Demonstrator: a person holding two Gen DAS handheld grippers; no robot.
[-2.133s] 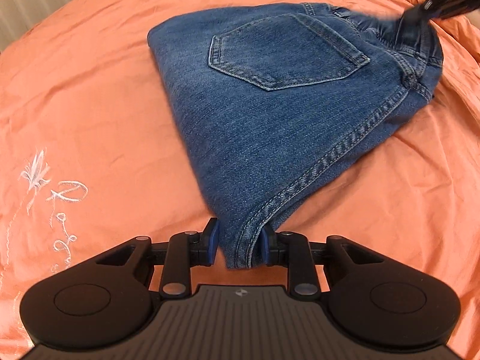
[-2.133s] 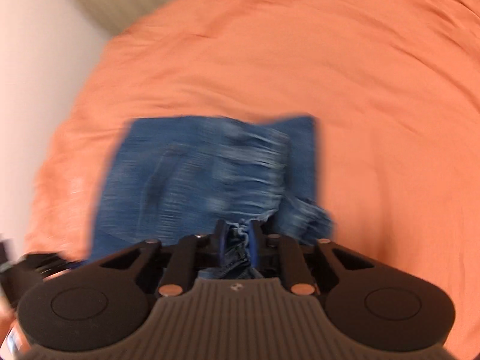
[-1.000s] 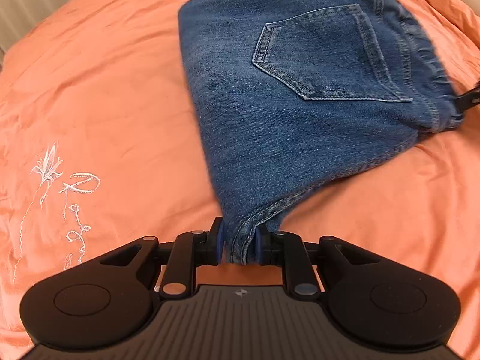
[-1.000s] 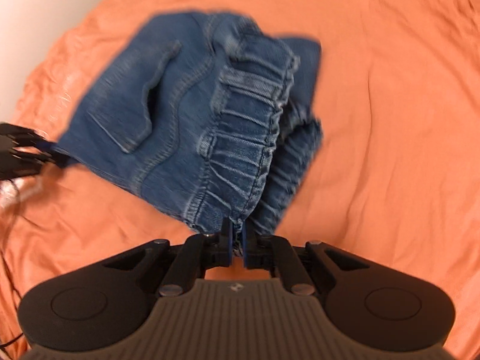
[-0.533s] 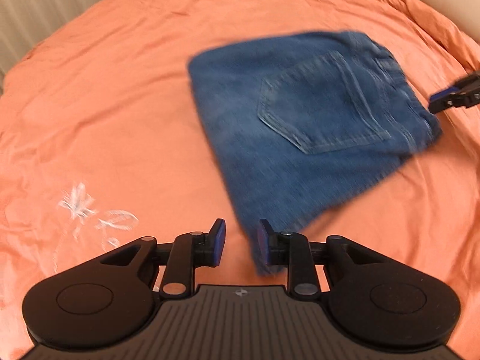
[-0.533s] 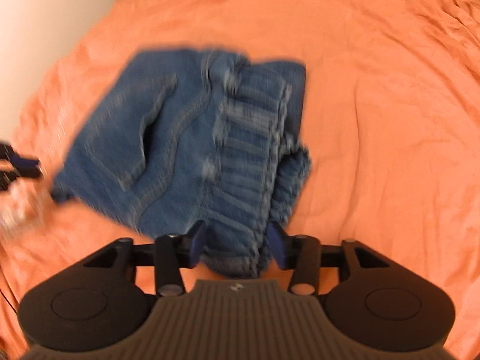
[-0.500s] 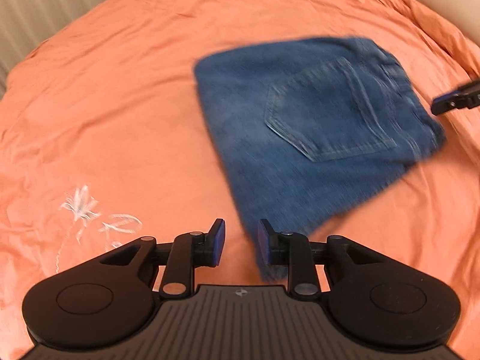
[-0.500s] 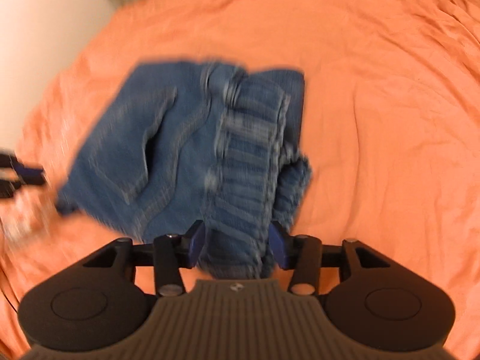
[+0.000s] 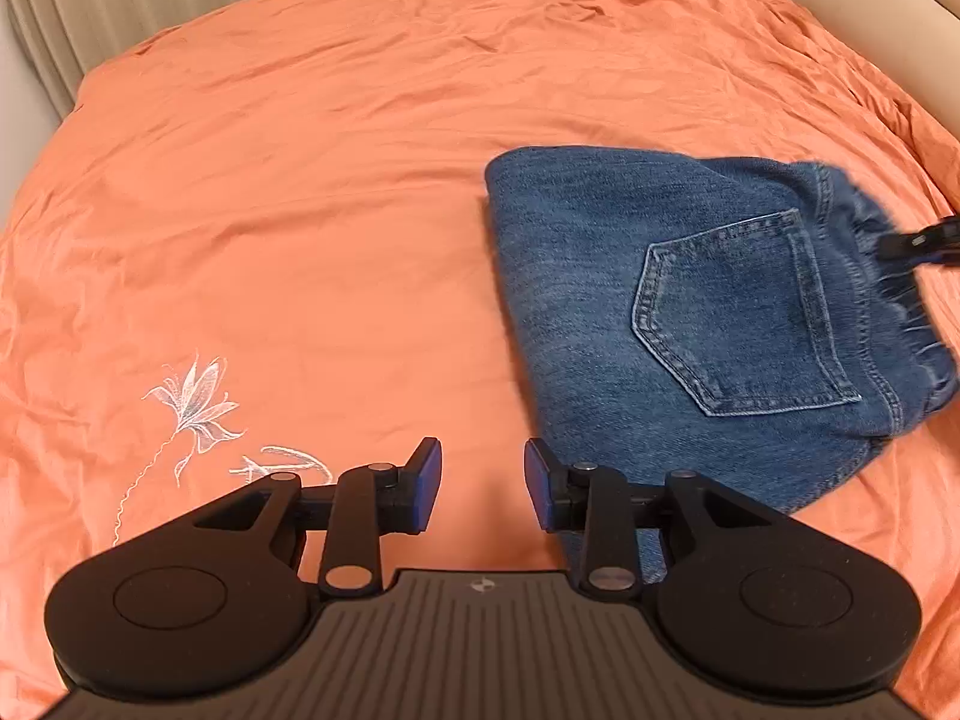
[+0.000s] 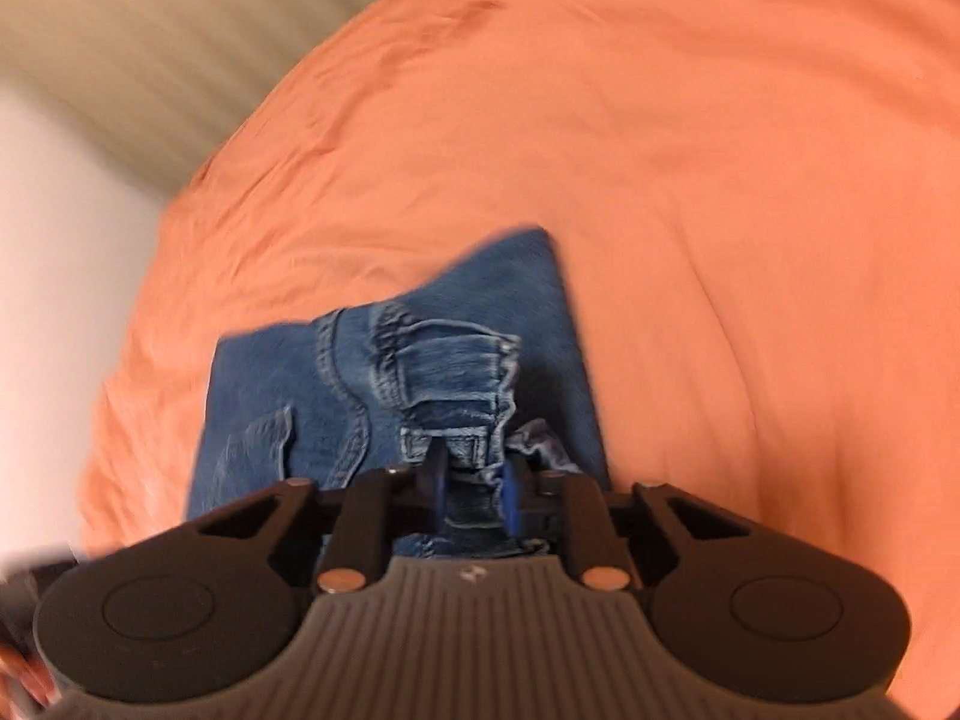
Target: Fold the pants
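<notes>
The left gripper (image 9: 483, 483) stands with its jaws wide apart and nothing between them, only bare orange bedsheet (image 9: 336, 192) under the gap; judging by that spread, it has no further business with the cloth and sits clear so the fold can rest undisturbed. The folded pants (image 9: 690, 312) lie from about one to three o'clock of it, near its right finger, back pocket (image 9: 744, 318) facing up, flat on the sheet. The right gripper (image 10: 474, 489) has its jaws partly closed around the gathered waistband (image 10: 456, 384) (the view is blurred, so whether the blue pads truly pinch the denim I cannot tell), with the pants stretching away toward twelve o'clock; probably it is there to settle that edge
</notes>
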